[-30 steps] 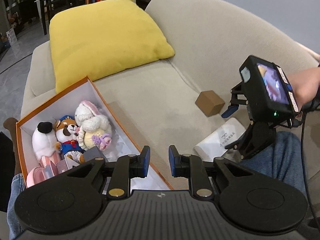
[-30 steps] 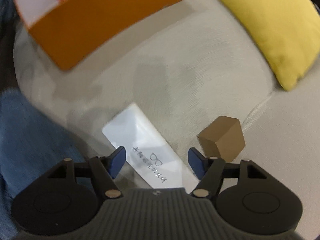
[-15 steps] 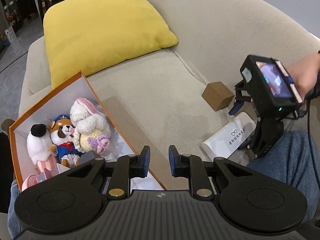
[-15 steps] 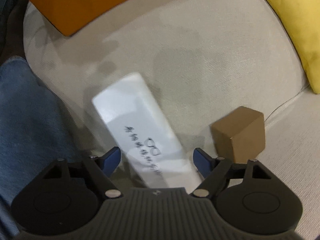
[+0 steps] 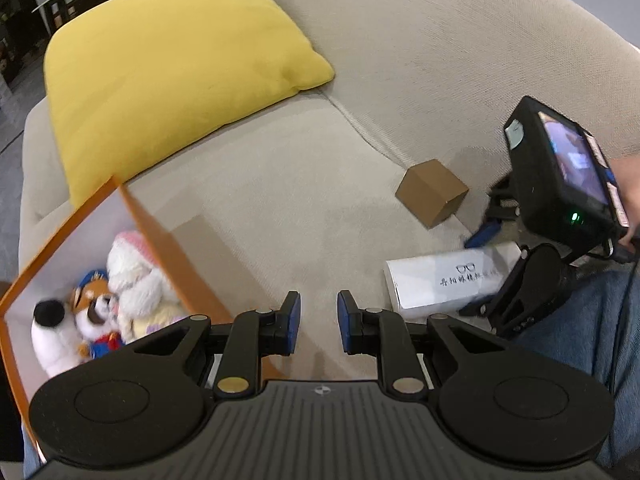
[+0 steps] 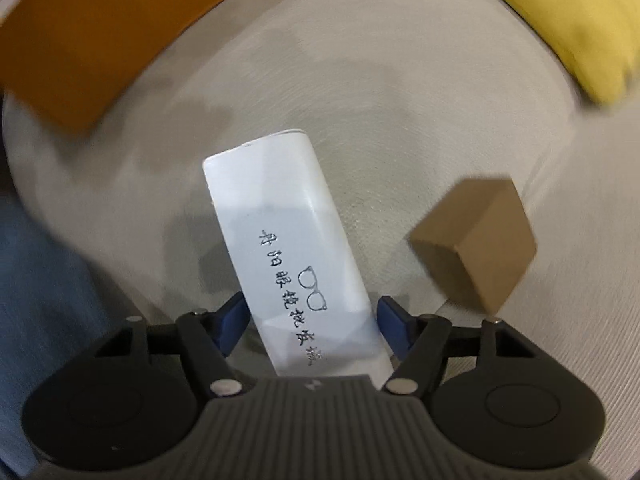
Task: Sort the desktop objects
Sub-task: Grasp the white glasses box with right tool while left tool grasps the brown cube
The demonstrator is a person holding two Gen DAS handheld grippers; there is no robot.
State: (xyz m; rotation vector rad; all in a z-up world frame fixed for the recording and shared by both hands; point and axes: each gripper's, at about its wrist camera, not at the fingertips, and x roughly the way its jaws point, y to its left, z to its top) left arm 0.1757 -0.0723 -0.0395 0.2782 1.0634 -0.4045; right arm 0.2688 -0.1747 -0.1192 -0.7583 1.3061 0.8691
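Note:
A white glasses box (image 6: 292,240) with black writing lies on the beige sofa seat; it also shows in the left wrist view (image 5: 440,280). My right gripper (image 6: 310,322) is open, its blue fingers on either side of the box's near end, with a small gap on the right. A small brown cardboard box (image 6: 478,240) sits just to its right, also seen in the left wrist view (image 5: 432,198). My left gripper (image 5: 318,322) is empty, its fingers a narrow gap apart, above the seat beside the orange box (image 5: 160,240) holding several plush toys (image 5: 128,284).
A yellow cushion (image 5: 172,68) leans at the sofa's back left. The person's jeans-clad legs (image 5: 600,320) are at the right edge of the seat. The sofa backrest (image 5: 440,60) curves behind. The orange box wall (image 6: 80,52) is ahead-left of the right gripper.
My right gripper has moved down and over the white box, which now lies between its fingers. The left gripper shifted slightly, staying above the seat.

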